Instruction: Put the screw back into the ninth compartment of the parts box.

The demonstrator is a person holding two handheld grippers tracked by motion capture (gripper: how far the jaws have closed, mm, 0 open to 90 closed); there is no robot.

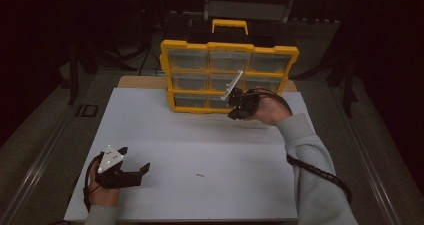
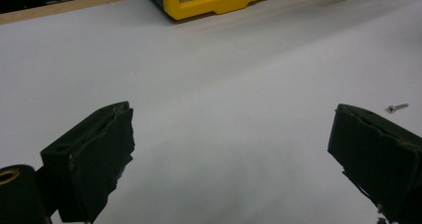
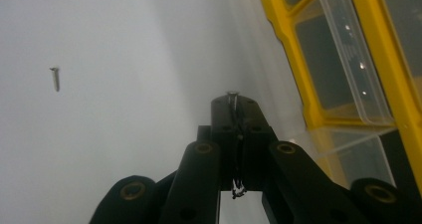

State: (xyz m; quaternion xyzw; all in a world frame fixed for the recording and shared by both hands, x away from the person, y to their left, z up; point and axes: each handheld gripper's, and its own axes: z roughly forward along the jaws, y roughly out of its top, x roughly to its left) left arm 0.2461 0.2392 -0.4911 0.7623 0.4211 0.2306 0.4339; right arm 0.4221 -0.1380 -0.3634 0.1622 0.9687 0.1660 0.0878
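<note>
The table, covered by a plain white sheet, carries everything, and its bare middle gives both hands room to work. At its far edge the yellow organiser stands upright with its rows of clear drawers facing the person, probably so each compartment can be reached from the front. One clear drawer in the lower rows juts out of the frame, seemingly pulled open to take small parts.

The right gripper hangs just in front of those lower drawers, raised off the table and angled towards them. In the right gripper view its jaws are pressed together on a small screw, whose head just peeks out at the tips; the pinch at the very end likely keeps the screw free to drop into a compartment. The held screw sits near the open drawer but is not yet over it, so the delivery looks unfinished.

The left gripper rests low on the near left part of the table with its jaws spread wide and nothing between them, apparently parked out of the way.

A second screw lies loose on the sheet in the near middle, just beside the left gripper's jaws, and looks to be next for sorting.
</note>
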